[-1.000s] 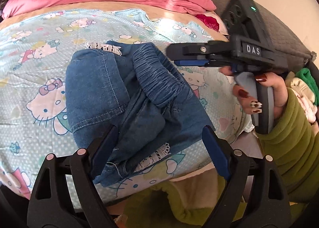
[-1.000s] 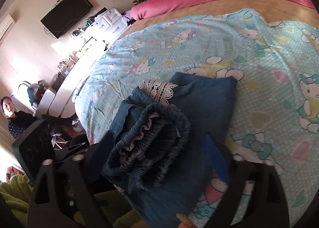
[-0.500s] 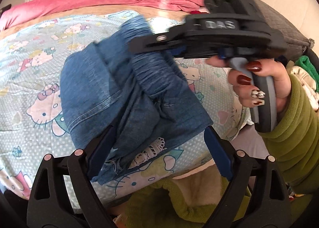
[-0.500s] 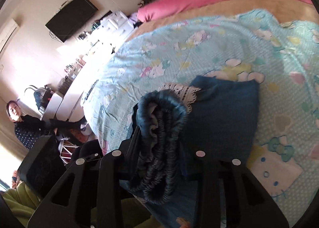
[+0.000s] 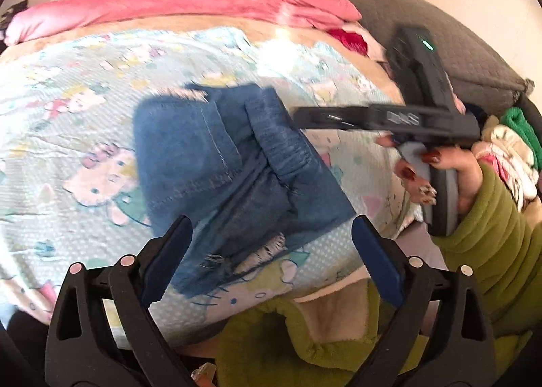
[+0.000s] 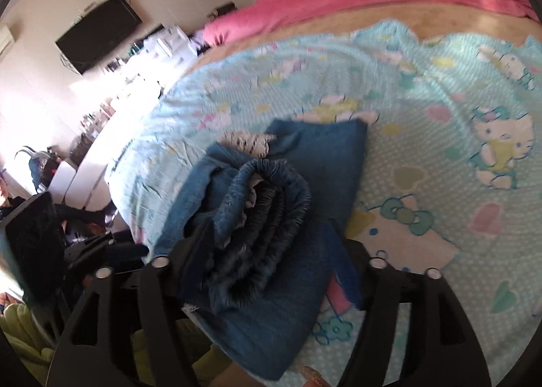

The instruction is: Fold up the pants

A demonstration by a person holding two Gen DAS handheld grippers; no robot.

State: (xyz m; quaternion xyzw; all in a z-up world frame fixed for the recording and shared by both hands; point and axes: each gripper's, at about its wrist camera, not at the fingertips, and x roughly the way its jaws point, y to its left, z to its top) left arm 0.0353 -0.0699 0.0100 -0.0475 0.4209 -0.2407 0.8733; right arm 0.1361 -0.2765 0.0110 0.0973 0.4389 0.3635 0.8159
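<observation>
On the bed (image 5: pixel 67 136) our folded pants (image 5: pixel 230 163) lie just ahead of both grippers; the left gripper (image 5: pixel 271 241) gapes empty, the right gripper (image 6: pixel 271 251) spread around the waistband roll, nearer.

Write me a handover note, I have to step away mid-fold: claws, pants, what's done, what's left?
Left claw: open, empty, at the near edge of the blue denim pants.
Right claw: open, straddling the gathered elastic waistband, not gripping.
Pants: a bunched bundle on the cartoon-cat print bedsheet, lace-trimmed hem poking out.
Done: rough folds.
Left: flatten the waistband, square up the bundle.
</observation>
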